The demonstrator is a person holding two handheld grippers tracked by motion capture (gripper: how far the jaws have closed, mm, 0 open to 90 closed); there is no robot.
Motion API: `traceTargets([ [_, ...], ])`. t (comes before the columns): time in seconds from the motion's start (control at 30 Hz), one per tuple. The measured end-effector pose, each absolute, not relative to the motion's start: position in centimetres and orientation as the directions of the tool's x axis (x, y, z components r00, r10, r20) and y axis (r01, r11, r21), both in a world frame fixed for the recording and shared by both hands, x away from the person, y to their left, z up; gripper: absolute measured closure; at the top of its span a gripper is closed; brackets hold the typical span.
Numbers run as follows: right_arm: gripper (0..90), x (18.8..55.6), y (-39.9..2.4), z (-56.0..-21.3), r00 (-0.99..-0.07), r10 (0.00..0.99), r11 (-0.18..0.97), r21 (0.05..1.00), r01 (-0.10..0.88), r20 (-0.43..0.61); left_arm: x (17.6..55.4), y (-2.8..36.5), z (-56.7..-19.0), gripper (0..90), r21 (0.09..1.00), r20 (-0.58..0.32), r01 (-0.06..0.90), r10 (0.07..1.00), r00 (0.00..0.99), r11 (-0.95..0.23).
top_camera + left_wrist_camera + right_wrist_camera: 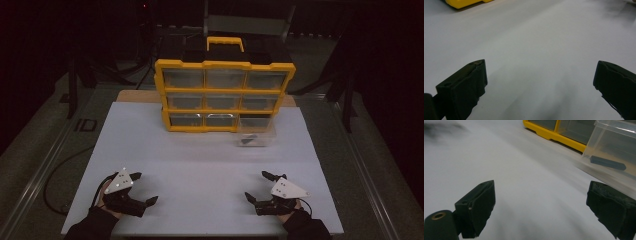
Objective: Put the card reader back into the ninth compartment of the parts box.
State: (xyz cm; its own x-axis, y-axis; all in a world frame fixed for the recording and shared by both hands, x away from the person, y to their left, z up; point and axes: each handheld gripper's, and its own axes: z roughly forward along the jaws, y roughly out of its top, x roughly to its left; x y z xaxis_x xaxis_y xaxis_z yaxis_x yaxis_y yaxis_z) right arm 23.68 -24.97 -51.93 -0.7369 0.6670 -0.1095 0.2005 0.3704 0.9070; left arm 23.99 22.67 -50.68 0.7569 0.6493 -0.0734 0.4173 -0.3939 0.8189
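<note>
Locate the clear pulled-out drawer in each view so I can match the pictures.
High view: clear drawer sits right of centre, before the organiser's bottom-right slot.
Left gripper view: not in it.
Right gripper view: upper right, a dark piece inside.
Shared landmark: yellow organiser, top left, top centre.

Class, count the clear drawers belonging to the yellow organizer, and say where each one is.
9: eight sit in the yellow organizer, three top, three middle, two bottom; one pulled-out drawer rests on the white sheet at bottom right.

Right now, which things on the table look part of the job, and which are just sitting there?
Likely in the job:
yellow drawer cabinet
pulled-out clear drawer
dark piece inside it
left gripper, open
right gripper, open

Just there:
white sheet
wooden board
</note>
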Motion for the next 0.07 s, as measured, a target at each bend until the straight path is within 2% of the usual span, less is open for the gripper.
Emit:
traceTargets([
  [0.07,8.7,23.72,-24.99,-51.94,-0.737,0.667,0.371,0.907,0.199,-0.111,24.01,22.72,-50.66,0.3,0.819,-0.075,0.418,0.65,0.757,-0.393],
])
